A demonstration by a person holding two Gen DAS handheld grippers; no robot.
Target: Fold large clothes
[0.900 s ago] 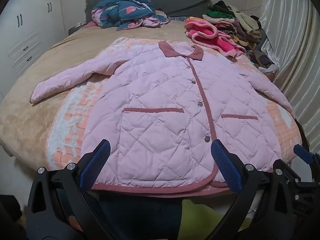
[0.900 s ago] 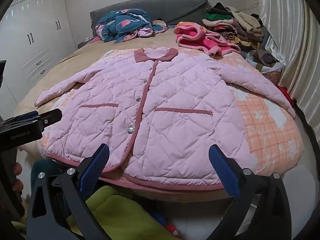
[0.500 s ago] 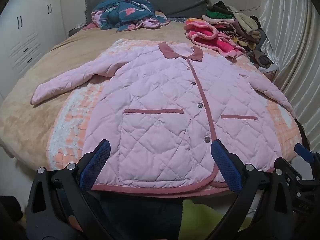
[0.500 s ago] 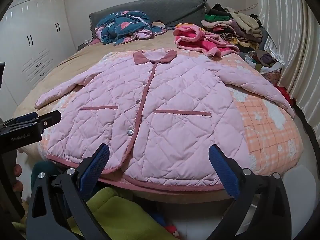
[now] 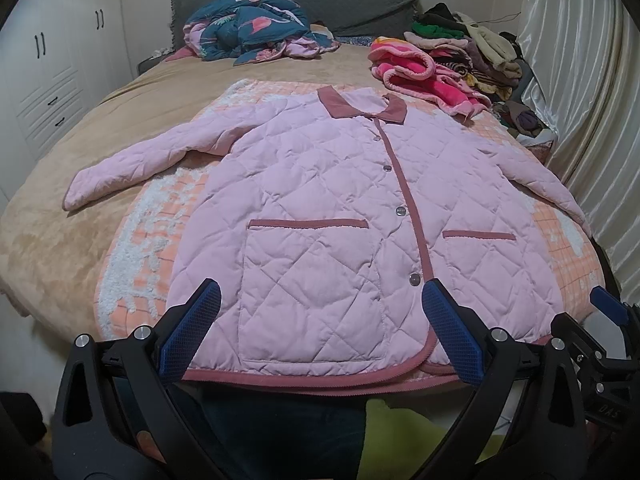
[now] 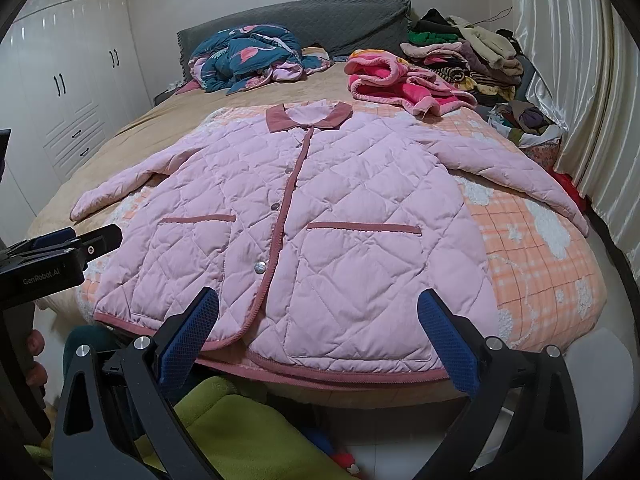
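A pink quilted jacket with a dusty-rose collar and trim lies flat, front up and buttoned, on the bed, both sleeves spread out; it also fills the right wrist view. My left gripper is open and empty, hovering just in front of the hem near the left pocket. My right gripper is open and empty, in front of the hem near the right pocket. The right gripper's tip shows at the left wrist view's right edge.
An orange checked blanket lies under the jacket on the tan bed. A blue floral quilt, a pink fleece garment and a clothes pile lie at the back. Curtains hang right, wardrobes left.
Both grippers have eased slightly forward and up toward the jacket's hem. The jacket has not moved.
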